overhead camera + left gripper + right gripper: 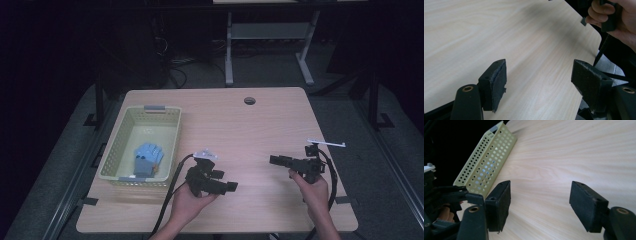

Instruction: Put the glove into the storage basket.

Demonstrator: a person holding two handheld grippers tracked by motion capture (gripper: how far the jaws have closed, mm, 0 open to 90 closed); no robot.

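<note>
High view: pale green perforated basket (150,121) sits at the left side of the wooden table (260,125), with a blue item (148,158) lying inside near its front end, possibly a glove, too small to be sure. Left gripper (231,187) is held in the left hand (192,201) just right of the basket's front corner, above the table. Right gripper (274,160) is held in the right hand (312,187) near the table's right front, pointing left, well apart from the basket. Left gripper view: jaws wide apart, nothing between them, bare wood beneath. Right gripper view: jaws also spread, nothing gripped, basket wall beyond them at upper left.
</note>
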